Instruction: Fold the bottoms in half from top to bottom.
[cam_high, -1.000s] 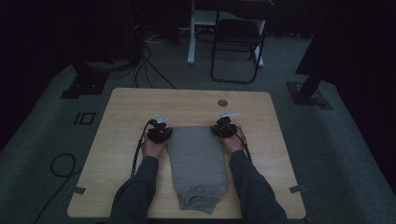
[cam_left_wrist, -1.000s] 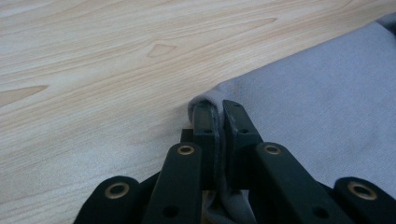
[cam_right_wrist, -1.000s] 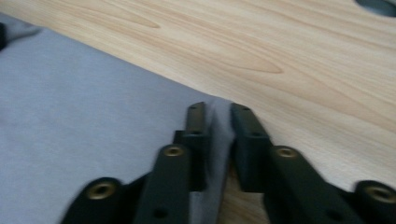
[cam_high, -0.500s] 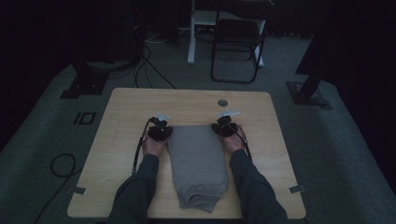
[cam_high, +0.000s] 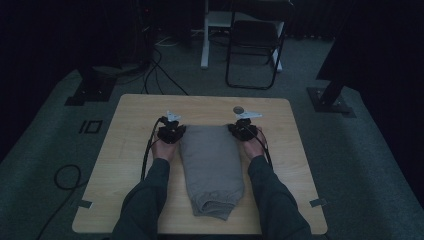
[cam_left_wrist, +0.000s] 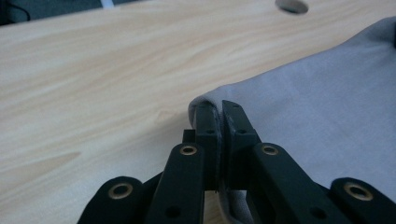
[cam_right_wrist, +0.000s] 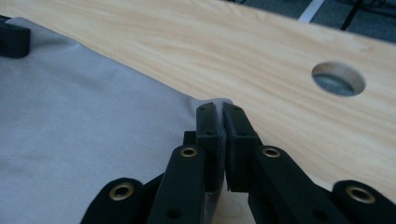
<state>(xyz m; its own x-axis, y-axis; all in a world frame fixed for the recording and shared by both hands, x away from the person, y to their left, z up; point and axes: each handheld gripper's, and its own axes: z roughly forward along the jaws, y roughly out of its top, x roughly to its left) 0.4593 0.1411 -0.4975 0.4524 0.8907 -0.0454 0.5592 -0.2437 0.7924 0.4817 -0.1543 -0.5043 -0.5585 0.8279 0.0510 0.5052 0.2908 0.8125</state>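
the left gripper (cam_left_wrist: 218, 109) has its two black fingers (cam_left_wrist: 205, 123) pressed together on a thin fold of grey cloth, the far left corner of a folded grey garment (cam_left_wrist: 322, 116). the cloth edge curls up over the fingertips and a strip of it runs down between the fingers toward the camera. in the right gripper view the right gripper (cam_right_wrist: 218, 109) shows the same grip: its fingers (cam_right_wrist: 236, 128) are clamped on the far right corner of the garment, with a sliver of grey fabric pinched between them and poking out above the tips.

around each pinch the fabric spreads smooth and flat over the pale wooden table (cam_left_wrist: 93, 70). a round hole (cam_right_wrist: 338, 78) cut through the table lies just beyond the right gripper.

from the high view, the garment (cam_high: 212, 165) lies lengthwise in the middle of the table, its rumpled, thicker end near the person and its far edge held at both corners. the person's hands (cam_high: 163, 149) sit on either side of it, dark sleeves (cam_high: 145, 200) coming in from the bottom edge. the left gripper (cam_high: 171, 131) and right gripper (cam_high: 243, 129) each carry a grey three-cornered plate. beyond the table, a dark folding chair (cam_high: 255, 45) stands on grey carpet.
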